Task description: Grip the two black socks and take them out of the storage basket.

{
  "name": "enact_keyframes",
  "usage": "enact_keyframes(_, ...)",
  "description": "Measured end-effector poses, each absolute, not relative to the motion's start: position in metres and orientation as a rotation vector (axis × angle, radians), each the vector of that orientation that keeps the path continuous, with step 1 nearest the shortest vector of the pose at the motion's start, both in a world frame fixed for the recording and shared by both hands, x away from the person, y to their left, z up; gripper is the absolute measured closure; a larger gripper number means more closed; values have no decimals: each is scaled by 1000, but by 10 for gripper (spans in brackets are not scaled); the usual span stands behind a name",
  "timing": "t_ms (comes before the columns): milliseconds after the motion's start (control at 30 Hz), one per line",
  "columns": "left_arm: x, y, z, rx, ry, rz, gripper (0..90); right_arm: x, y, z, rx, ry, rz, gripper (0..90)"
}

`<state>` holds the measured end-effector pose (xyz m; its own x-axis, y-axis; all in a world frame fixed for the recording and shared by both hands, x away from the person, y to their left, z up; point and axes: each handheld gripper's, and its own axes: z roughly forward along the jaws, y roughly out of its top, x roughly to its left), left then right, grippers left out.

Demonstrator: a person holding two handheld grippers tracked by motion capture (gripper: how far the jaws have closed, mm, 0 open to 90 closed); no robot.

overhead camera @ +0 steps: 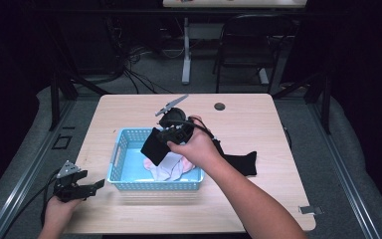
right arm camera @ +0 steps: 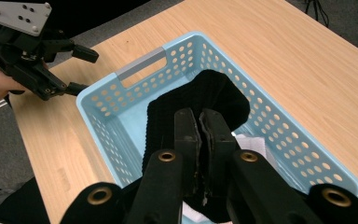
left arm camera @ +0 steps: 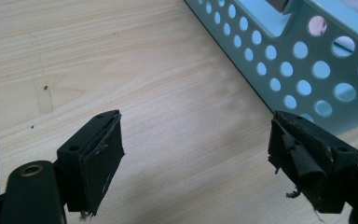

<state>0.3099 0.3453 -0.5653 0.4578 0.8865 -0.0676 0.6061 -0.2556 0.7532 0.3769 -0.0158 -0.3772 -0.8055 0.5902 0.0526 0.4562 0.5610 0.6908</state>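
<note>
A black sock hangs over the light blue basket, pinched by my right gripper, whose jaws are shut on its fabric. Pale pink and white clothes lie in the basket; a white piece shows under the sock. Another black sock lies on the table to the right of the basket. My left gripper rests open near the table's front left corner, pointing at the basket's perforated wall, with nothing between its jaws. The left gripper also appears at the upper left of the right gripper view.
The wooden table has a round grommet near its far edge. A black chair and a table leg stand behind the table, with cables on the floor. A small tape piece sits at the front right corner.
</note>
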Motion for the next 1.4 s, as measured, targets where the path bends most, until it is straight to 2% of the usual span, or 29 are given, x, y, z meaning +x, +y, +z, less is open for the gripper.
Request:
enact_keyframes(500,310,345,-565,1976,1245,485,179,374,-56,-358,955,2566,1116,860)
enact_keyframes(833,310,345,-565,1980,1248,484,179,366,-106,-347,1031,2481,1121,860)
enact_keyframes(1400,310,344,-566,1987,1250,486,179,359,-171,-362,1207,2379,1096,860)
